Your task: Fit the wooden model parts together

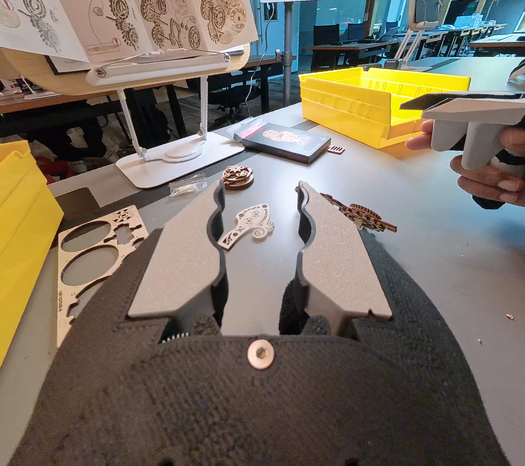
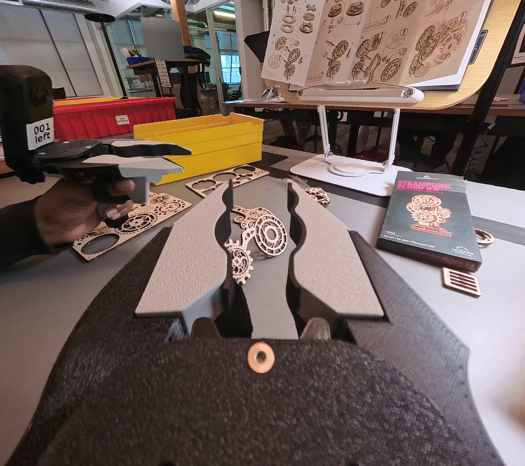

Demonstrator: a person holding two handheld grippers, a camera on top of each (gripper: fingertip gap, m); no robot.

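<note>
In the left wrist view my left gripper (image 1: 260,188) is open and empty, low over the grey table. A pale flat ornamented wooden piece (image 1: 247,225) lies on the table between its fingers. A round brown gear base (image 1: 237,177) sits just beyond the tips. A brown gear assembly (image 1: 360,213) lies to the right, partly hidden by the right finger. My right gripper (image 2: 260,185) is open; the gear assembly (image 2: 255,239) shows between its fingers, tilted on the table. My right gripper also shows in the left wrist view (image 1: 412,108), held by a hand above the table.
Punched-out wooden sheets (image 1: 96,253) (image 2: 127,222) lie at the left. Yellow bins (image 1: 369,100) (image 2: 199,140) stand at the back and left. A white stand (image 1: 176,160) holds instruction sheets. A dark box (image 2: 429,216), a small grille piece (image 2: 461,282) and a plastic bag (image 1: 187,187) lie nearby.
</note>
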